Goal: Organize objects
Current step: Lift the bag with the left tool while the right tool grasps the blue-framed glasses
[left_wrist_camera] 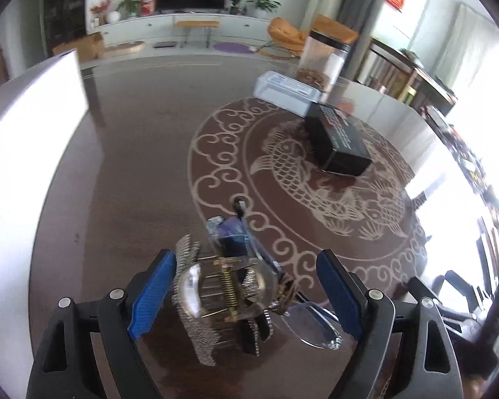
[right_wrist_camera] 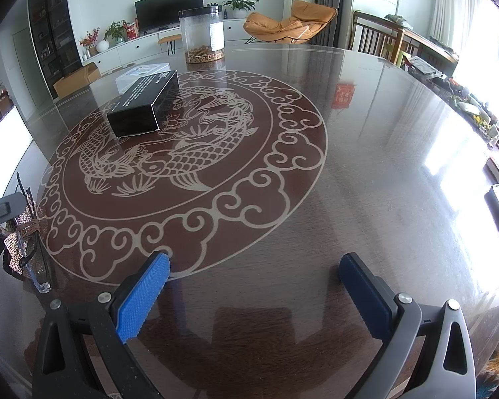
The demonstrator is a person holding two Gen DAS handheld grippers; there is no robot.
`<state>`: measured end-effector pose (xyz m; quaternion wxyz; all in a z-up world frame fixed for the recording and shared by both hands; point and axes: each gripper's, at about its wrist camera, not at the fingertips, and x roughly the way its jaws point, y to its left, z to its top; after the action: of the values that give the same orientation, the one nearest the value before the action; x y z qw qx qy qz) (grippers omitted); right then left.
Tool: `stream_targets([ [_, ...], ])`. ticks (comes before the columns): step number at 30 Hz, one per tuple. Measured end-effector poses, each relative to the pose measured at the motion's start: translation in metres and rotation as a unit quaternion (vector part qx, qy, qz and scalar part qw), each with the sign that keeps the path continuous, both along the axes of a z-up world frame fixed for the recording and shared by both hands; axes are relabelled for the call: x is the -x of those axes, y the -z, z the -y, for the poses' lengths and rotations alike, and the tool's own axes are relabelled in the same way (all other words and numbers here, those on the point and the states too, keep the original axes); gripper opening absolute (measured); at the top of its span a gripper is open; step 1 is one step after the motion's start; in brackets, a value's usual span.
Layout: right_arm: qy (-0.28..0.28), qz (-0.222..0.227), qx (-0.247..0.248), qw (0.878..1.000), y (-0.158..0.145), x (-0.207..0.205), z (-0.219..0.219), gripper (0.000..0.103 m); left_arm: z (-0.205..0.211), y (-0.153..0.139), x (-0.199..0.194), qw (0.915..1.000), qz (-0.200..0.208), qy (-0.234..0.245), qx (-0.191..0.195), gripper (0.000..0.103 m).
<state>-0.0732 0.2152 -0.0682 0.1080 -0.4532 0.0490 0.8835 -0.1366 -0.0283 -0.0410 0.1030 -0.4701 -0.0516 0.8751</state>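
A sparkly rhinestone hair clip (left_wrist_camera: 213, 296) with a brass spring lies on the dark round table (left_wrist_camera: 133, 173), tangled with a pair of clear-lens glasses (left_wrist_camera: 311, 324). My left gripper (left_wrist_camera: 246, 291) is open, its blue pads on either side of the clip and glasses, not touching them. The clip and glasses also show at the far left of the right wrist view (right_wrist_camera: 26, 246). My right gripper (right_wrist_camera: 252, 294) is open and empty above bare table. A black box (left_wrist_camera: 336, 136) (right_wrist_camera: 143, 104), a clear plastic case (left_wrist_camera: 284, 91) (right_wrist_camera: 141, 71) and a clear jar (left_wrist_camera: 326, 58) (right_wrist_camera: 203, 35) stand farther back.
The table carries a fish-and-cloud pattern (right_wrist_camera: 183, 153). A white panel (left_wrist_camera: 26, 153) stands at its left edge. Behind are a TV cabinet (left_wrist_camera: 183, 23), an orange lounge chair (right_wrist_camera: 286, 21) and a cluttered sideboard (right_wrist_camera: 462, 99) on the right.
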Motion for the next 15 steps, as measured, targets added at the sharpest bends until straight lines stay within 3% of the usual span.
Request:
stream_targets([
  [4, -0.015, -0.018, 0.009, 1.000, -0.004, -0.004, 0.002, 0.102, 0.029, -0.007, -0.014, 0.9994, -0.006, -0.023, -0.024, 0.086],
  [5, -0.035, -0.041, 0.041, 0.998, -0.010, -0.008, 0.006, 0.102, 0.034, -0.008, -0.017, 0.9994, -0.007, -0.024, -0.023, 0.086],
  [6, -0.066, -0.060, 0.089, 0.992, -0.014, -0.010, 0.009, 0.102, 0.039, -0.011, -0.022, 0.9995, -0.010, -0.024, -0.020, 0.086],
  [7, -0.121, -0.082, 0.158, 0.977, -0.019, -0.013, 0.018, 0.102, 0.044, -0.013, -0.029, 0.9995, -0.014, -0.023, -0.018, 0.086],
  [8, -0.174, -0.093, 0.192, 0.961, -0.023, -0.014, 0.032, 0.102, 0.047, -0.016, -0.035, 0.9995, -0.018, -0.021, -0.014, 0.086],
  [10, -0.252, -0.088, 0.162, 0.950, -0.028, -0.013, 0.068, 0.101, 0.052, -0.020, -0.045, 0.9995, -0.026, -0.018, -0.007, 0.086],
  [11, -0.290, -0.076, 0.124, 0.946, -0.027, -0.011, 0.091, 0.093, 0.054, -0.021, -0.049, 0.9995, -0.027, -0.017, -0.006, 0.086],
  [12, -0.308, -0.066, 0.109, 0.943, -0.024, -0.008, 0.102, 0.075, 0.055, -0.022, -0.051, 0.9995, -0.027, -0.017, -0.007, 0.086],
  [14, -0.325, -0.031, 0.106, 0.939, -0.014, 0.009, 0.119, 0.057, 0.058, -0.021, -0.053, 0.9995, -0.024, -0.018, -0.012, 0.086],
  [15, -0.322, -0.025, 0.110, 0.940, -0.010, 0.014, 0.121, 0.057, 0.060, -0.019, -0.054, 0.9995, -0.022, -0.018, -0.014, 0.086],
])
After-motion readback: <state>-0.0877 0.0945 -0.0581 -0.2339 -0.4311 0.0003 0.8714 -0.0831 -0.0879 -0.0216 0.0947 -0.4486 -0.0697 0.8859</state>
